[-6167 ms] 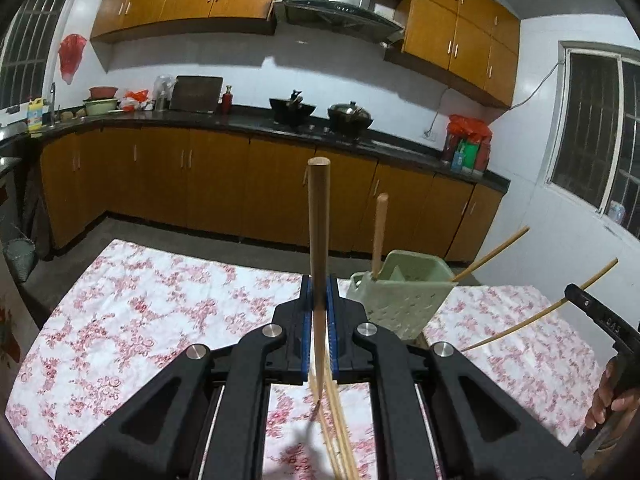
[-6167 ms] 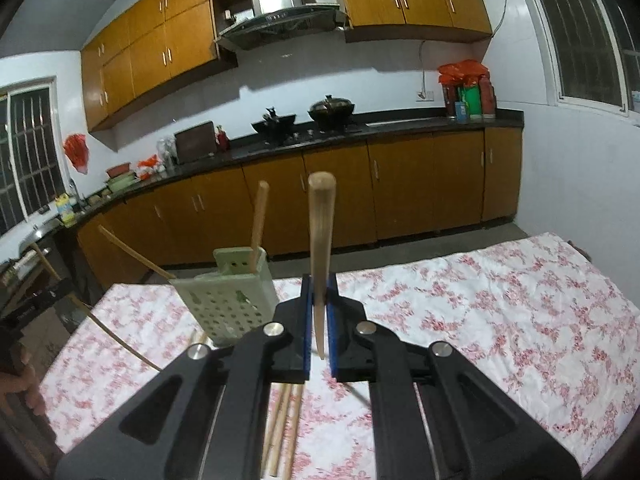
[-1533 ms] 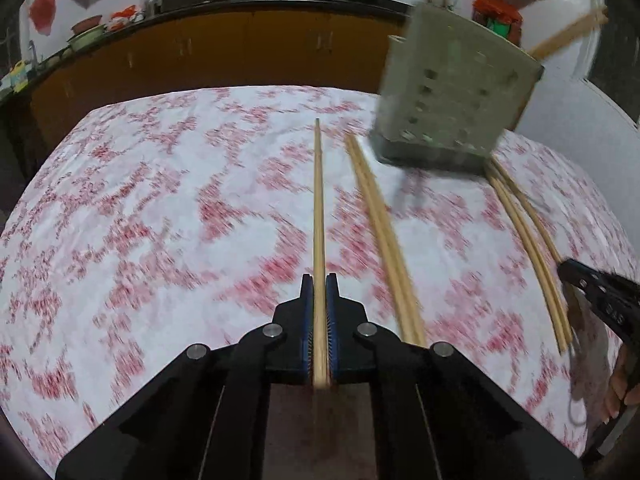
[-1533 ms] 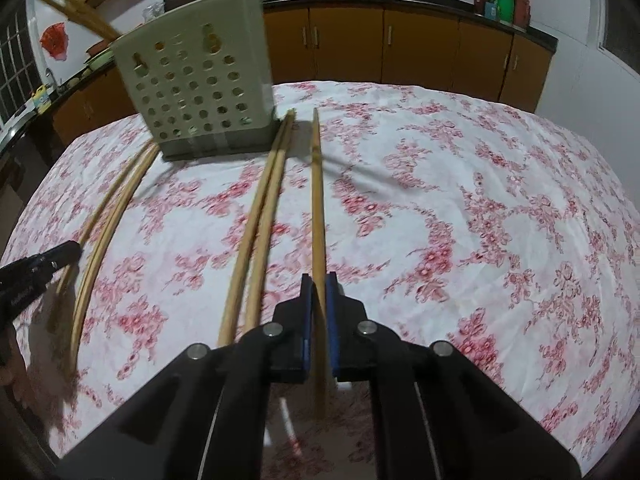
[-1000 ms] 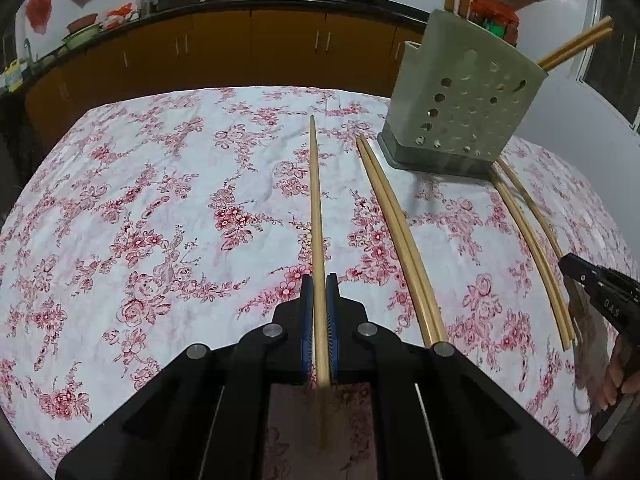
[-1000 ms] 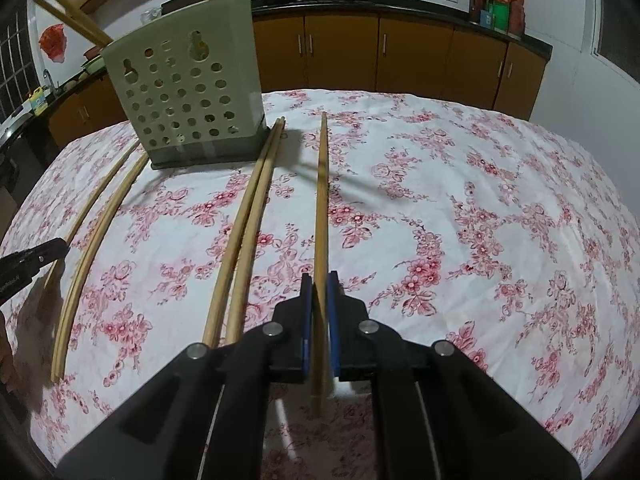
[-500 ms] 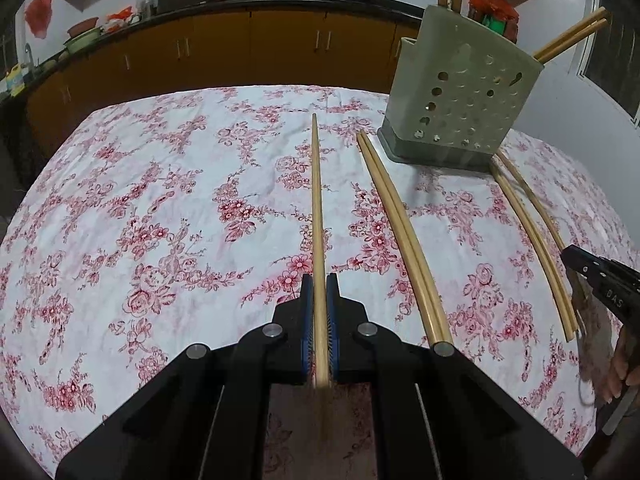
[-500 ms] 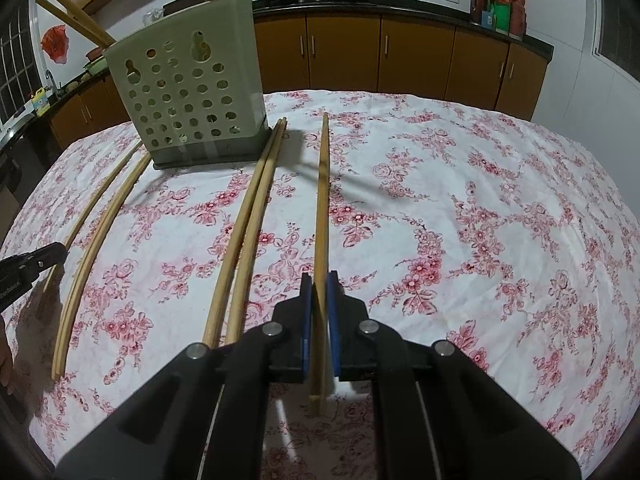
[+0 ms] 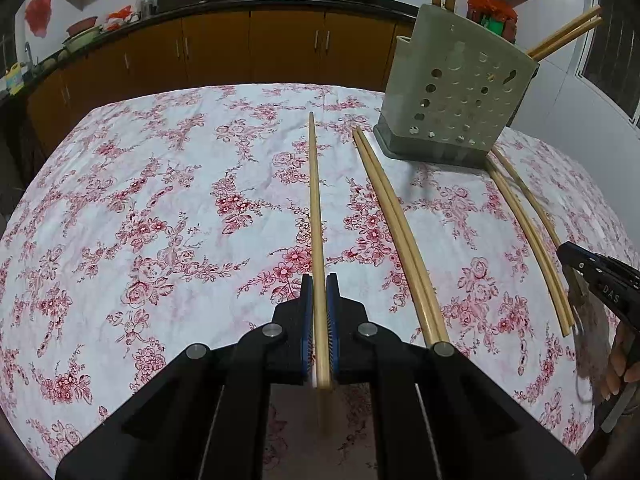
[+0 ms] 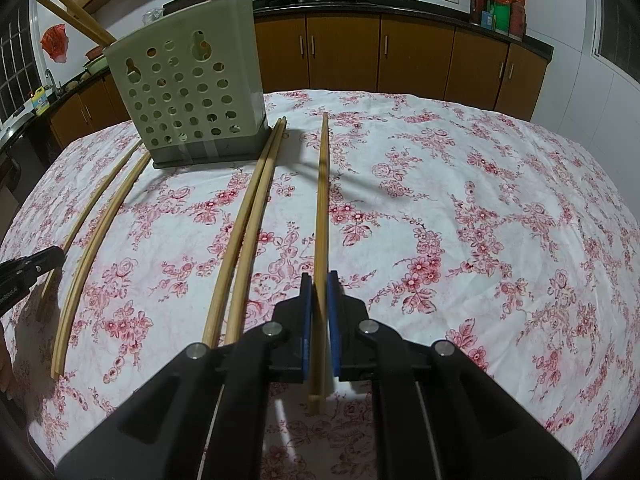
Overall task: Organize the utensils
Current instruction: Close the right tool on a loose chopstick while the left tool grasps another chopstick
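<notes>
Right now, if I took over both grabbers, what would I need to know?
Left gripper: fingers shut on one chopstick, which points forward over the tablecloth.
Right gripper: fingers shut on another chopstick, pointing the same way.
The green holder stands upright on the cloth, far side.
Done: a few chopsticks already stand in the holder.
Left: put both held chopsticks into the holder, then the loose chopsticks lying on the cloth on both sides of the holder.
</notes>
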{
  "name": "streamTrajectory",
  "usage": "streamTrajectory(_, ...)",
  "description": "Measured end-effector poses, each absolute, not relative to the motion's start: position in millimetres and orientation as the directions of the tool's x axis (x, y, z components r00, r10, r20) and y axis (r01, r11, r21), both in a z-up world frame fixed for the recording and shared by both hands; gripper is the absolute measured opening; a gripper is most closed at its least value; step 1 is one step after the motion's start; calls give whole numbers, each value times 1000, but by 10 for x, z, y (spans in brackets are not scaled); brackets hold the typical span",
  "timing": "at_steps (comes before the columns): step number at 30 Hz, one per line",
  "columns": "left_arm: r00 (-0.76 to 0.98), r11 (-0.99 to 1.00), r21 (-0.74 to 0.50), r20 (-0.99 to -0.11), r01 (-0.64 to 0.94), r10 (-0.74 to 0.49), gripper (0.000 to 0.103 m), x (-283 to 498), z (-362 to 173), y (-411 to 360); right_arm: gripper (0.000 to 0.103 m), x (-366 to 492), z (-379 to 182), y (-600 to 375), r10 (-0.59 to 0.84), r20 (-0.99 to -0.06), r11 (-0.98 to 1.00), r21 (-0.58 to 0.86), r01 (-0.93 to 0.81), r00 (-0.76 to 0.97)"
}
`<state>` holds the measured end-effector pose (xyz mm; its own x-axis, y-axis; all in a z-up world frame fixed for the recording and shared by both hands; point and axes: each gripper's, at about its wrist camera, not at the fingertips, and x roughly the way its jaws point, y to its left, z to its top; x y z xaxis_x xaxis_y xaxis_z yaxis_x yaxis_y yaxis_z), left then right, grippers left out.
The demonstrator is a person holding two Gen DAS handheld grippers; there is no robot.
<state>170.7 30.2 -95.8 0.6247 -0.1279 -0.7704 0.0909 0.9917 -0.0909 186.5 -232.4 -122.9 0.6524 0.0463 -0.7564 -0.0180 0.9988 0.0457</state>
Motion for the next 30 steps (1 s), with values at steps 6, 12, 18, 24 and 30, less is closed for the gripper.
streamTrajectory(6, 626, 993, -77, -771, 89, -115, 8, 1689, -959, 290, 10, 1864, -1232, -2326, 42, -757, 999, 41, -17, 653)
streamTrajectory(12, 625, 993, -68, -773, 92, -111, 8, 1694, -957, 299, 10, 1864, -1234, -2328, 43, -757, 999, 42, -17, 652)
streamTrajectory(18, 626, 994, -56, -774, 92, -102, 8, 1702, -953, 292, 10, 1862, -1232, -2331, 44, -757, 999, 43, -17, 652)
streamTrajectory(24, 627, 995, -36, -775, 90, -84, 8, 1703, -953, 265, 10, 1861, -1233, -2334, 46, -756, 999, 46, -17, 652)
streamTrajectory(30, 622, 995, -45, -778, 93, -93, 7, 1712, -933, 280, 8, 1831, -1124, -2383, 47, -740, 998, 56, -8, 670)
